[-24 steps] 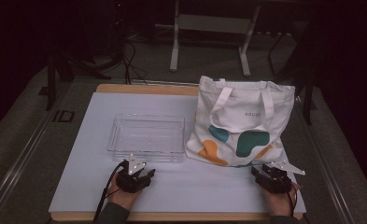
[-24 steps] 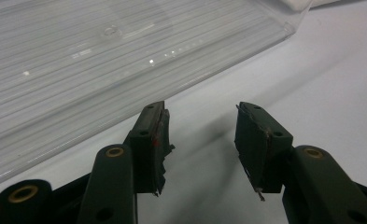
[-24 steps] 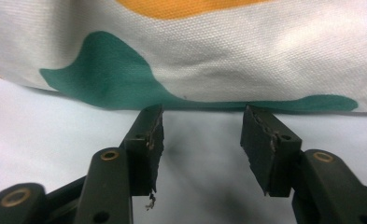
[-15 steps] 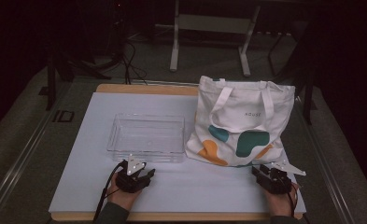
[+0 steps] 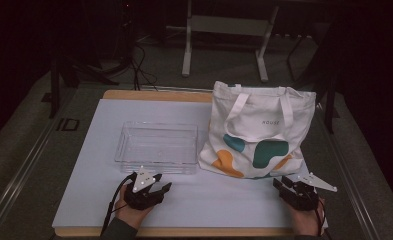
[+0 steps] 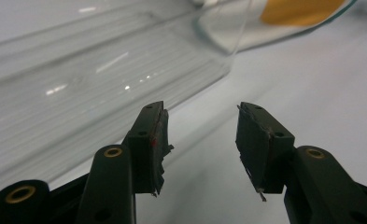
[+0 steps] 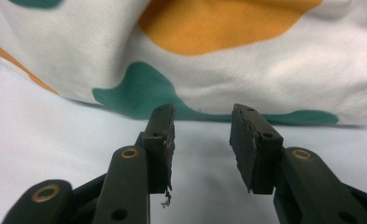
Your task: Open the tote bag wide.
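Observation:
A white cloth tote bag [image 5: 259, 130] with teal and orange blobs lies flat at the right of the white table. To its left stands a clear plastic tray [image 5: 156, 167] with nothing in it. My left gripper [image 5: 162, 183] rests near the front edge, just before the tray, its jaws open and nothing between them. In the left gripper view the gripper [image 6: 202, 116] points at the tray's [image 6: 92, 70] near wall, with a corner of the bag [image 6: 298, 9] behind. My right gripper [image 5: 282, 181] sits open just in front of the bag's bottom right corner. In the right gripper view the gripper [image 7: 202, 114] faces the bag's hem [image 7: 218, 56].
The white tabletop [image 5: 219, 195] has bare surface between the two hands. A wooden strip [image 5: 154, 95] runs along its far edge. Beyond the table, a metal stand [image 5: 224, 40] and cables lie on a dark floor.

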Demonstrator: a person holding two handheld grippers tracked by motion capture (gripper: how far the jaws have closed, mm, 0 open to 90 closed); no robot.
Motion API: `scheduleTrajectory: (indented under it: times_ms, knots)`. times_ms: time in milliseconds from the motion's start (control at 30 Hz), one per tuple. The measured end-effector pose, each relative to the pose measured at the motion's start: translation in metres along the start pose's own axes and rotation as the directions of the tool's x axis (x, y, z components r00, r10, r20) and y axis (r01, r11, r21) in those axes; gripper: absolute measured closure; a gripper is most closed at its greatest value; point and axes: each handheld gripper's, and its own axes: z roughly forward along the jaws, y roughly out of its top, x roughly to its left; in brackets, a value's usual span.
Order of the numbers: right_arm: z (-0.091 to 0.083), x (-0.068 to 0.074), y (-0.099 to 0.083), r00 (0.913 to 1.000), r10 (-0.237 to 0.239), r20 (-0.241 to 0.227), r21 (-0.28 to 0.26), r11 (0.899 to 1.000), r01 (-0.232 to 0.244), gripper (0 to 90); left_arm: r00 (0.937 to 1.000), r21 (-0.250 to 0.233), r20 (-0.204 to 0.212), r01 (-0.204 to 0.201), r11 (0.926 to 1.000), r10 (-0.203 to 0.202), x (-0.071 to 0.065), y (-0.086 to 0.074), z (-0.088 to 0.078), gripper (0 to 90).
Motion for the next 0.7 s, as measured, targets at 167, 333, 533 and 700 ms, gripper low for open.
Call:
scheduleTrajectory:
  times_ms: [167,333,533,700]
  knots:
    - [-0.01,-0.002,0.008,0.9998,-0.02,-0.008,-0.018,1.0,0.02,63.2,0.9988,-0.034,0.024,-0.042,0.9985,0.043,-0.003,0.019,-0.007,52.5]
    - [-0.018,-0.009,0.018,0.9997,-0.023,-0.002,-0.039,0.999,0.023,62.6,0.9958,-0.064,0.048,-0.074,0.9952,0.077,-0.001,0.043,-0.007,52.5]
    - [-0.023,-0.017,0.036,0.9999,-0.015,-0.005,-0.064,0.998,0.015,54.5,0.9921,-0.099,0.088,-0.08,0.9918,0.089,0.007,0.072,0.0,52.6]
    - [-0.022,-0.019,0.049,0.9998,-0.019,0.009,-0.064,0.998,0.02,48.3,0.9904,-0.11,0.106,-0.078,0.9909,0.089,0.012,0.092,0.008,52.6]
